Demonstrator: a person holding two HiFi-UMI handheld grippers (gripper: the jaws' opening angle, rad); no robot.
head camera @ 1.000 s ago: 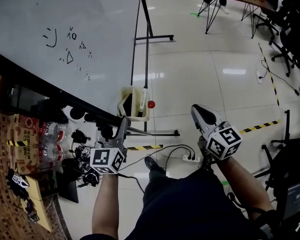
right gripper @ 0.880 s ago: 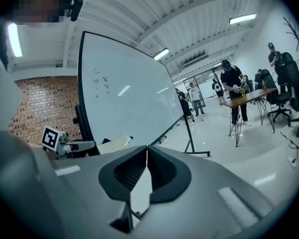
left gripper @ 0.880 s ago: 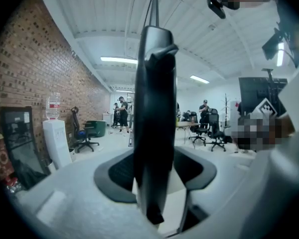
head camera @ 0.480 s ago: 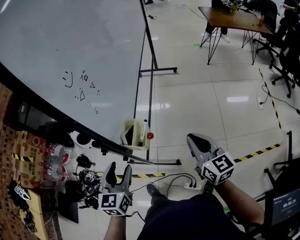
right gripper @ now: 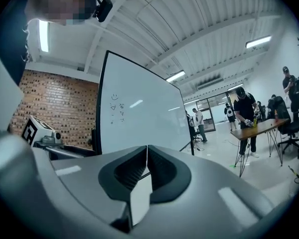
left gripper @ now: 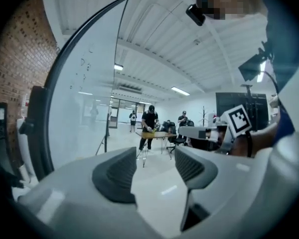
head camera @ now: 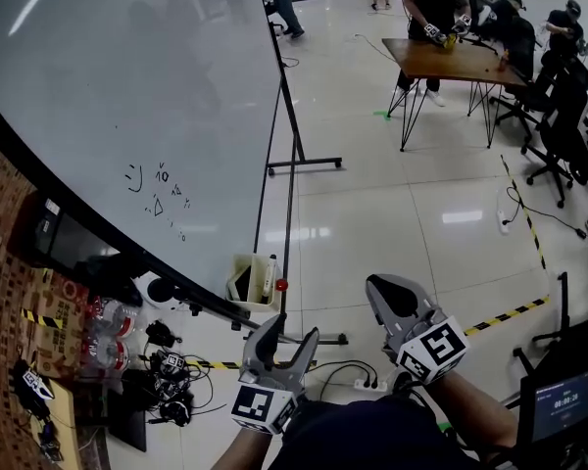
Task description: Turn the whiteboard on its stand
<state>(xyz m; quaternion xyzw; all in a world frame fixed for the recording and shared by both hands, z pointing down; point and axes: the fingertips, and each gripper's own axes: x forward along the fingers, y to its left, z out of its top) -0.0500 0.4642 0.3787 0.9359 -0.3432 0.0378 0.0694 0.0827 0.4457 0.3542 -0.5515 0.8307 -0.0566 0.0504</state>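
Observation:
The whiteboard (head camera: 127, 96) fills the upper left of the head view, tilted on its black stand (head camera: 292, 164), with small scribbles (head camera: 157, 189) on its face. My left gripper (head camera: 286, 339) hangs below the board's lower corner, open and empty, clear of the frame. To its right, my right gripper (head camera: 384, 290) is shut on nothing, pointing up over the floor. In the left gripper view the board (left gripper: 84, 93) stands at the left beyond the open gripper (left gripper: 154, 164). In the right gripper view the board (right gripper: 139, 113) rises behind the shut gripper (right gripper: 147, 156).
A small bin (head camera: 253, 282) with markers hangs under the board beside a red knob (head camera: 281, 285). Bottles (head camera: 103, 336) and cables (head camera: 167, 375) crowd the floor at the left. People stand at a wooden table (head camera: 451, 62) far right, near office chairs (head camera: 563, 116). Striped tape (head camera: 510, 313) marks the floor.
My left gripper has dropped away from the board's lower edge and moved right, and its jaws now stand wider apart. The right gripper has barely moved.

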